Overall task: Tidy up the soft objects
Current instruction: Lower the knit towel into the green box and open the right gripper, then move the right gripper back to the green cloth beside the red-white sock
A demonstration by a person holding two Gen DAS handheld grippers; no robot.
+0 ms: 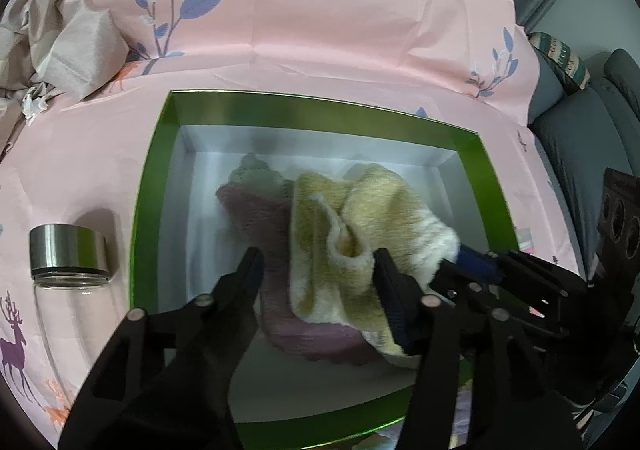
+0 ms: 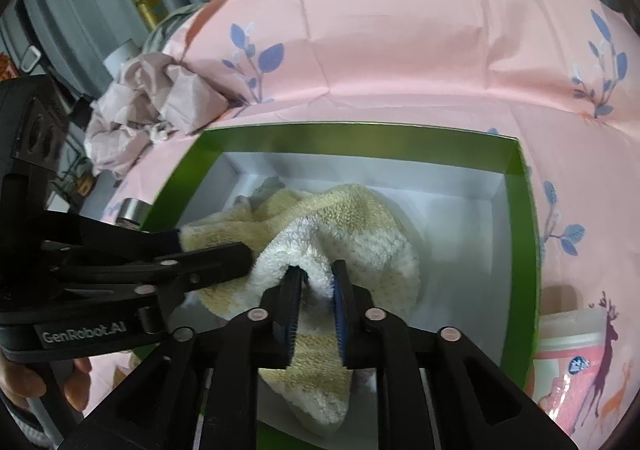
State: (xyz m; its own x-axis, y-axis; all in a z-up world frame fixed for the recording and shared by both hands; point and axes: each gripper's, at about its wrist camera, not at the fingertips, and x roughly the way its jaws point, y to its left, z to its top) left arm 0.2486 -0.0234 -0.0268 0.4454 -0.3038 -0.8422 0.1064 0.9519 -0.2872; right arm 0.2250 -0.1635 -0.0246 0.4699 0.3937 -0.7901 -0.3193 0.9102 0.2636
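Towel (image 1: 360, 234), fluffy yellow-and-white, lies crumpled in green-rimmed box (image 1: 316, 106).

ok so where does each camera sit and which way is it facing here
Left wrist: sits on the left gripper, looking down along its spread fingers into the green box at the yellow towel; the right gripper enters from the right.
Right wrist: sits on the right gripper, looking down into the green box; its fingers straddle a towel fold; the left gripper and a hand show at left.
Shared: box, towel, pink cloth, bottle.
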